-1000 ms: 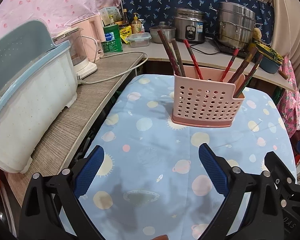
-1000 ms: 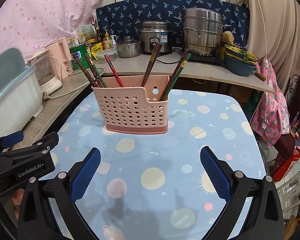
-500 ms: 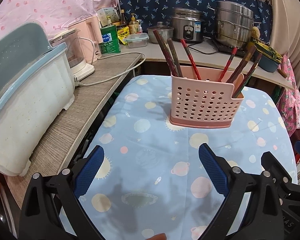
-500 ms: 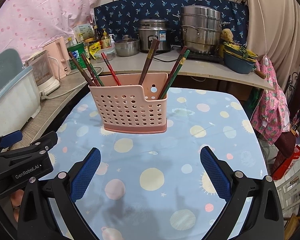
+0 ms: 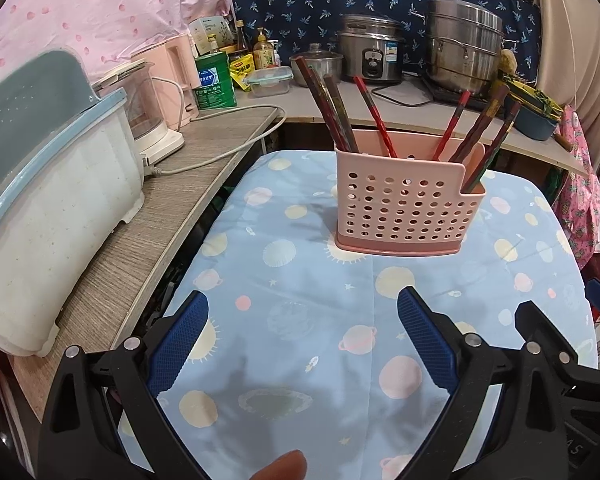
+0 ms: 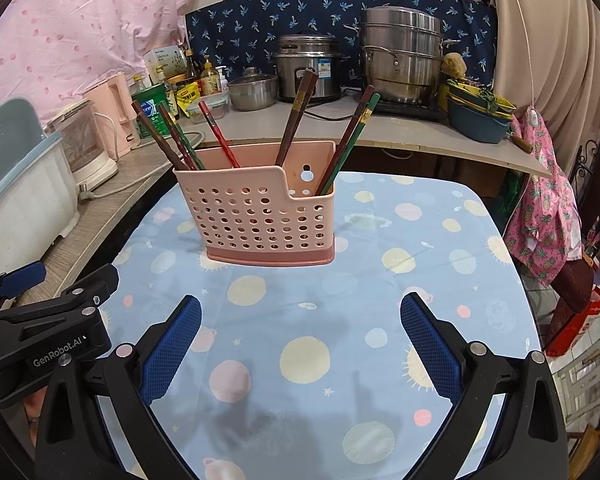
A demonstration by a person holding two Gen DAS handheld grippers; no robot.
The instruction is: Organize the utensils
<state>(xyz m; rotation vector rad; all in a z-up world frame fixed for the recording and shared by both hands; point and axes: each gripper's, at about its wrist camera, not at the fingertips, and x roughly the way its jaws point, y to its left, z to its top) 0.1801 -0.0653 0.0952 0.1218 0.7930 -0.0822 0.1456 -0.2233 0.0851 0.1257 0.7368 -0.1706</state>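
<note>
A pink perforated utensil holder (image 5: 408,208) (image 6: 260,216) stands upright on the blue planet-print tablecloth (image 5: 320,320) (image 6: 340,320). Several dark and red chopsticks (image 5: 374,118) (image 6: 296,116) lean out of it, some on its left side and some on its right. My left gripper (image 5: 302,320) hovers open over the cloth well short of the holder, nothing between its blue pads. My right gripper (image 6: 300,324) is likewise open and holds nothing. The left gripper's black body (image 6: 40,332) shows at the lower left of the right wrist view.
A white and blue-grey bin (image 5: 40,208) sits on the wood-grain counter (image 5: 148,220) to the left, with a blender (image 5: 148,120) and a loose cord (image 5: 220,148). Pots, a rice cooker (image 6: 308,66) and bottles crowd the back counter. Pink cloth (image 6: 548,200) hangs right of the table.
Both views have shifted slightly, so the holder sits a little lower and to the left in each frame. Both grippers stay open and nothing was taken hold of.
</note>
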